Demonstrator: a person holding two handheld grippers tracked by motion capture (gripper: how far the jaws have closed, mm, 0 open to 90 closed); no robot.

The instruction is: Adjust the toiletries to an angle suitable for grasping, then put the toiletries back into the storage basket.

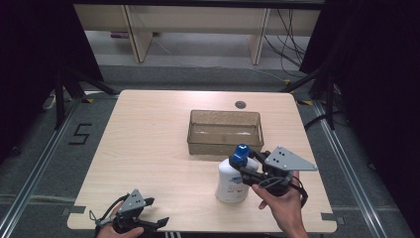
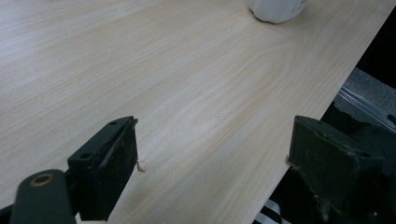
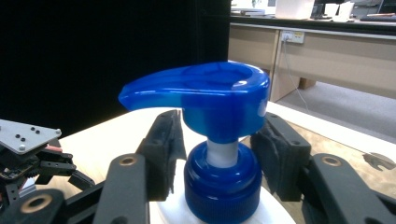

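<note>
Bottle (image 1: 231, 182): white, upright on worktop (image 1: 148, 148), just before tray (image 1: 225, 132); long axis vertical.
Right hand-held gripper (image 3: 219, 156): nearer; jaws flank blue pump (image 3: 205, 98) neck, pads apparently short of contact.
Left hand-held gripper (image 2: 212, 154): released, well apart.

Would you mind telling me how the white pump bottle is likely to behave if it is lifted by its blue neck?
The pump bottle looks like rigid plastic, so it should hold its shape. The right hand-held gripper flanks the narrow collar under the pump head, which may catch on the pads. Standing tall on a smallish base, it could tip if nudged sideways.
</note>
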